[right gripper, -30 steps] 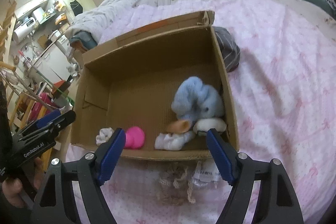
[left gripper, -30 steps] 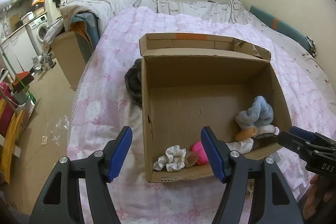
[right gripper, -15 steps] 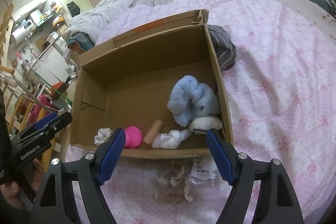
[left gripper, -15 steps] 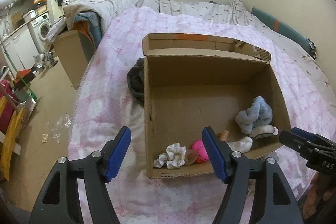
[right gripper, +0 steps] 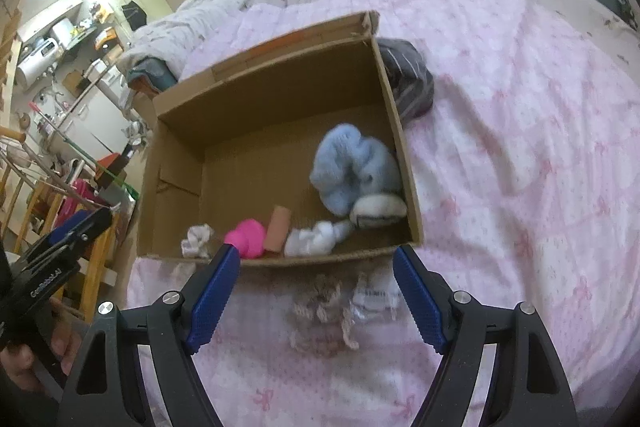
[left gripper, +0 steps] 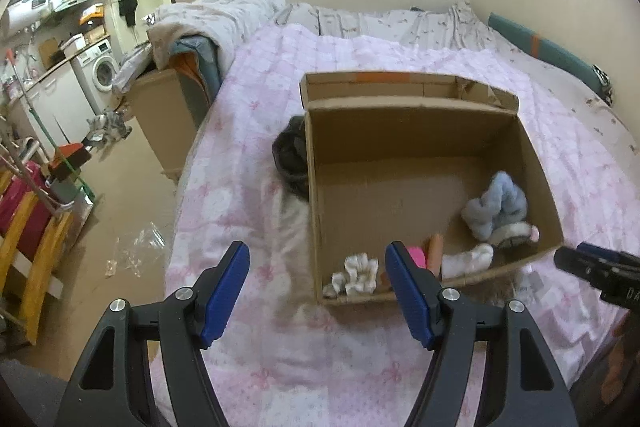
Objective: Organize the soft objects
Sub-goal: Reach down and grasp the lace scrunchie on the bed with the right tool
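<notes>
An open cardboard box sits on the pink bedspread. Inside it lie a fluffy blue soft toy, a pink ball, a tan roll, a white sock and a small white scrunchie. A beige lace piece and a clear packet lie on the bedspread just before the box, between the right fingers. My left gripper is open and empty near the box's front left corner. My right gripper is open and empty.
A dark striped garment lies against the box's far side on the bed. The bed edge drops to the floor on the left, where a brown box, a yellow rack and a washing machine stand.
The left gripper has drawn back from the box, which now looks smaller. The tan roll has rolled free of the white sock inside the box. The right gripper has hardly moved.
</notes>
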A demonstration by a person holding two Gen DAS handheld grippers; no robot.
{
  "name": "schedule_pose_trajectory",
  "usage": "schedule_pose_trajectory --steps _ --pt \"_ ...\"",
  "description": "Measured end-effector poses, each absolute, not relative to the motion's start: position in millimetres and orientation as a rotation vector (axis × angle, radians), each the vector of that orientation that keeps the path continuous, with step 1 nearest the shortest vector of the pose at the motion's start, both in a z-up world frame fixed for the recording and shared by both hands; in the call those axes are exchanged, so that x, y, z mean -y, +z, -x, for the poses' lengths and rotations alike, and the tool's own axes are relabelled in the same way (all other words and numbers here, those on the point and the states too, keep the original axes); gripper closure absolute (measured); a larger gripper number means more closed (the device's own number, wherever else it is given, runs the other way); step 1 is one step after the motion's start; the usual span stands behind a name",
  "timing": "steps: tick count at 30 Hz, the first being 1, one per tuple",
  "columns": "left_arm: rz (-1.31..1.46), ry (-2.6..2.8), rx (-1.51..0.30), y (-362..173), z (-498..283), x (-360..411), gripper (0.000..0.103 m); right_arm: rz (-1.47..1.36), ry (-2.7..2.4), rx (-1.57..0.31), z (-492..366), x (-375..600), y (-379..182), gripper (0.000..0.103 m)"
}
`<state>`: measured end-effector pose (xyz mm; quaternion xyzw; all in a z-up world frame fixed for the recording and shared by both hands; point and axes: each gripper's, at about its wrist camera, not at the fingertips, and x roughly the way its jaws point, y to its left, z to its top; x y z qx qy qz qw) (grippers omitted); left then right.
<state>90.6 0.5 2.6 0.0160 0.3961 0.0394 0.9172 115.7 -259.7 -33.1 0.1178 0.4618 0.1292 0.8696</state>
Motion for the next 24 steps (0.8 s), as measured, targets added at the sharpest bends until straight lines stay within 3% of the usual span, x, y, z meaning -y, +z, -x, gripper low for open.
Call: schedule_pose_trajectory --steps 15,24 --pt "0.02 0.031 -0.982 -40 -74 8 0.035 -0.37 0.192 -1.01 -92 308 -43 0.019" --pt "0.06 0.018 -1.022 -48 -80 6 0.035 -0.456 0.156 -1.202 -112 307 -86 0.019"
